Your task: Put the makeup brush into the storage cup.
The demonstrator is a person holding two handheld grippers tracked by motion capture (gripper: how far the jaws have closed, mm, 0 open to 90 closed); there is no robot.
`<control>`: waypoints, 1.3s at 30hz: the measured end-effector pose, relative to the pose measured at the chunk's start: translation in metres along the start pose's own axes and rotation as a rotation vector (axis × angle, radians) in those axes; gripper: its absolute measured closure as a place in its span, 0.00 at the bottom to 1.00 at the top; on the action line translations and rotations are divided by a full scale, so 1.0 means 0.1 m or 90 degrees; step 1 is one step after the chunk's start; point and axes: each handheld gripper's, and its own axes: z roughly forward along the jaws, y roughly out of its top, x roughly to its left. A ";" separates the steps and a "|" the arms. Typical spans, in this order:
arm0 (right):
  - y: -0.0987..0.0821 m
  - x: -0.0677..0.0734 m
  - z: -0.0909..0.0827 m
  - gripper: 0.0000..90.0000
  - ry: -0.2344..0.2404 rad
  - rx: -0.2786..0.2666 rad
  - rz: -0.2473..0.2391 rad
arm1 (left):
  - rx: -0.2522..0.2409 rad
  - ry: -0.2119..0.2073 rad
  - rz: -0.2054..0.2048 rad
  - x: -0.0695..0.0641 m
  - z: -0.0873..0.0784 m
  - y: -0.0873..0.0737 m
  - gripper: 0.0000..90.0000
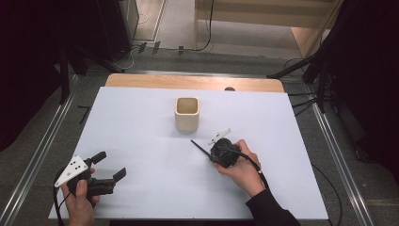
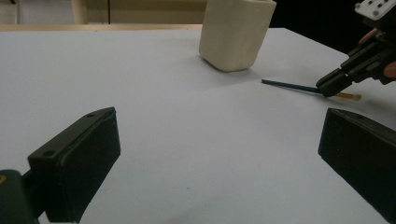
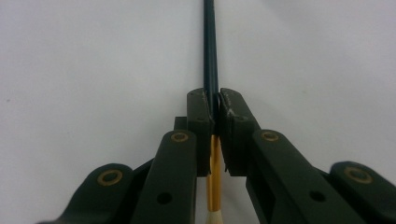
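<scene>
Your right tongs point(image 1: 210, 153) pinch a thin dark brush point(image 1: 199, 147) lying on the white desk point(image 1: 141, 141) near the cream cup point(image 1: 187, 114); your left tongs point(image 1: 109, 165) gape wide.

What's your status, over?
Right gripper shut on thin dark stick, low at the white table. Left gripper open, holding nothing. Cream cup upright beyond the stick, path to it clear.

- The desk point(image 1: 141, 141) has a white top, with a bare wood strip along its far edge.
- A cream square cup point(image 1: 187, 113) stands upright toward the far edge, about midway across.
- A thin dark brush point(image 1: 199, 147) lies just nearer than the cup, its tip toward it.
</scene>
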 end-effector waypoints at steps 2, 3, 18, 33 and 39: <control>-0.04 -0.03 -0.06 0.94 0.001 -0.026 0.014 | 0.000 0.002 -0.001 -0.02 0.04 0.01 0.00; -0.05 -0.04 -0.10 0.94 0.000 -0.041 0.023 | 0.002 0.002 0.000 -0.03 0.07 0.03 0.00; -0.17 -0.16 -0.45 0.95 0.010 -0.154 0.038 | 0.007 0.000 0.056 -0.39 0.52 0.31 0.00; -0.17 -0.10 -0.53 0.95 0.016 -0.180 0.022 | -0.008 -0.051 0.102 -0.62 0.89 0.52 0.00; -0.16 -0.05 -0.55 0.95 0.030 -0.189 0.003 | 0.011 -0.099 0.108 -0.65 0.95 0.52 0.06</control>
